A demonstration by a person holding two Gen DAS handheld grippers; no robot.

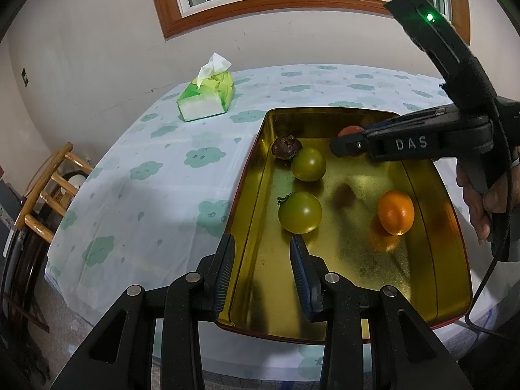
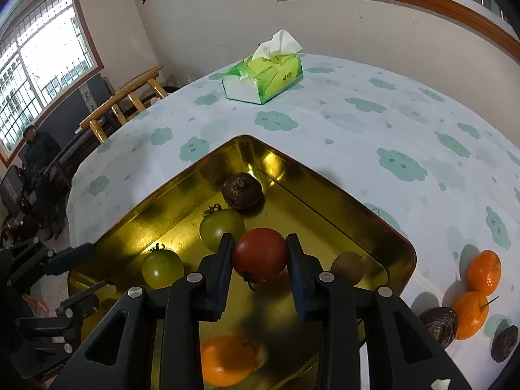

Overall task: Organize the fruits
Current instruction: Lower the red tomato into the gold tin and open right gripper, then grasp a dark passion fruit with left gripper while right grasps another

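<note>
The tabletop [image 2: 357,136], covered by a cloud-printed cloth, carries a gold tray [image 2: 182,175] at centre. A green tissue box [image 2: 263,78] is seen at 12 o'clock of the tray. Inside the tray lie two green tomatoes [image 1: 300,213], an orange [image 1: 396,212], a brown fruit [image 1: 286,147] in the far corner, and a kiwi [image 2: 347,267]. Two oranges [image 2: 483,271] and two dark brown fruits [image 2: 438,323] are found on the cloth at 4 o'clock of the tray. The right hand-held gripper [image 2: 260,256] is clamped on a red tomato [image 2: 260,254] above the tray. The left hand-held gripper [image 1: 262,250] is held empty over the tray's near edge, its jaws drawn nearly together.
</note>
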